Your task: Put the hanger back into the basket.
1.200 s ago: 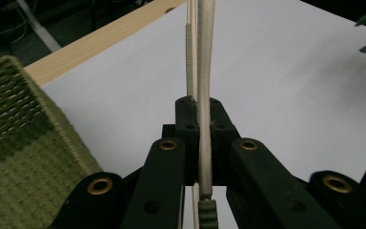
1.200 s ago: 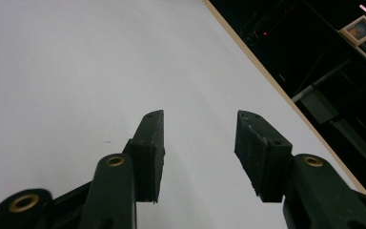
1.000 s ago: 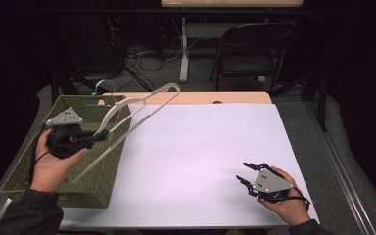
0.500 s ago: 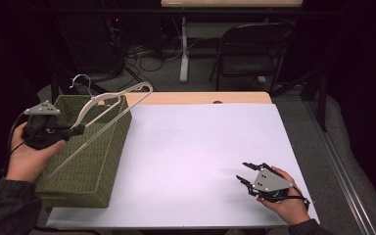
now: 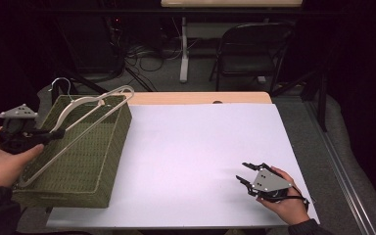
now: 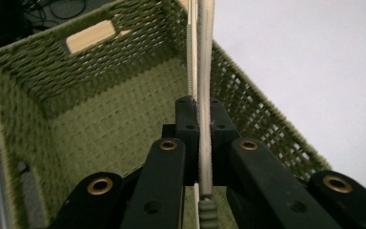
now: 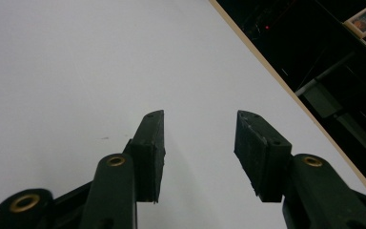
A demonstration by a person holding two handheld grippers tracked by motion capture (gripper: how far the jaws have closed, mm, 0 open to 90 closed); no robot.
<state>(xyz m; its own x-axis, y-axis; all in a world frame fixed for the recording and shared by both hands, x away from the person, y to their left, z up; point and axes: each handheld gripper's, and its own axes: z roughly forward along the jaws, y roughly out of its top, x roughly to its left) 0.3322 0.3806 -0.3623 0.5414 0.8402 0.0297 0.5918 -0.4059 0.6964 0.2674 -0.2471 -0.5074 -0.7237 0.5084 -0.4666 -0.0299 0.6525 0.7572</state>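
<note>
A pale wooden clothes hanger [image 5: 100, 96] with a metal hook [image 5: 58, 84] hangs tilted over the green woven basket [image 5: 112, 161] at the table's left. My left gripper [image 5: 54, 133] is shut on one arm of it, above the basket's left rim. In the left gripper view the black jaws [image 6: 201, 124] pinch the hanger's thin bar [image 6: 205, 57], with the basket's inside [image 6: 100, 119] below. My right gripper [image 5: 241, 172] rests low near the front right of the white table [image 5: 200, 137]. It is open, and its pads [image 7: 152, 152] have nothing between them.
The basket stands at the table's left edge, with a handle slot [image 6: 91, 36] in its far wall. A wooden strip [image 5: 200, 98] borders the table's far side. Behind it stand a folding chair [image 5: 254, 49] and cables on the floor.
My left hand has carried the hanger to the left, from over the basket's middle to its left rim. The right hand has stayed in place.
</note>
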